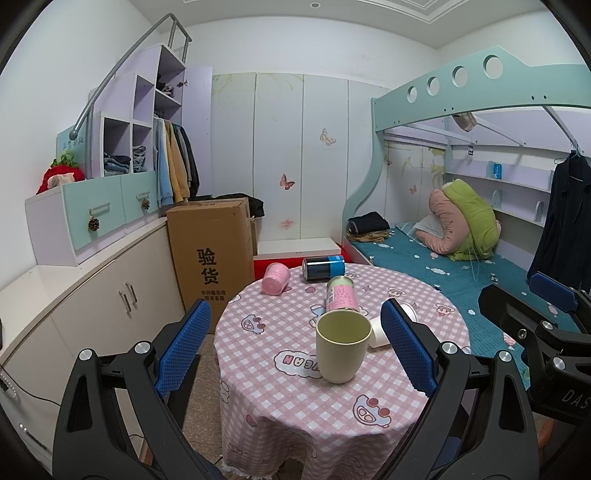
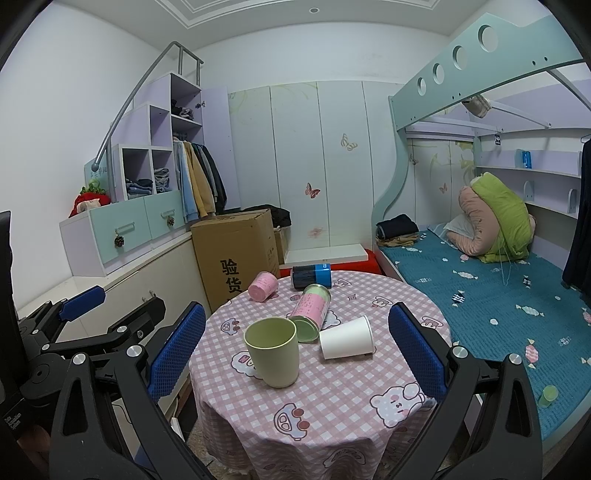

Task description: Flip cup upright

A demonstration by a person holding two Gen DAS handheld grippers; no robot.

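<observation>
Both grippers, left gripper (image 1: 295, 347) and right gripper (image 2: 297, 347): jaws standing wide, holding nothing.
White paper cup (image 2: 345, 338) is lying sideways on tabletop (image 2: 332, 406); you are best gripping across its wall, rotating gently.

Both views are evenly and fairly brightly lit by soft indoor light from above; a recessed ceiling lamp (image 1: 315, 4) sits at twelve o'clock. Shadows on the checked tablecloth (image 2: 332, 406) are faint and short. No strong glare shows. Fisheye distortion bends walls and furniture toward the rim, and black vignette fills the corners. Focus is sharp centrally, slightly softer at the edges.
</observation>
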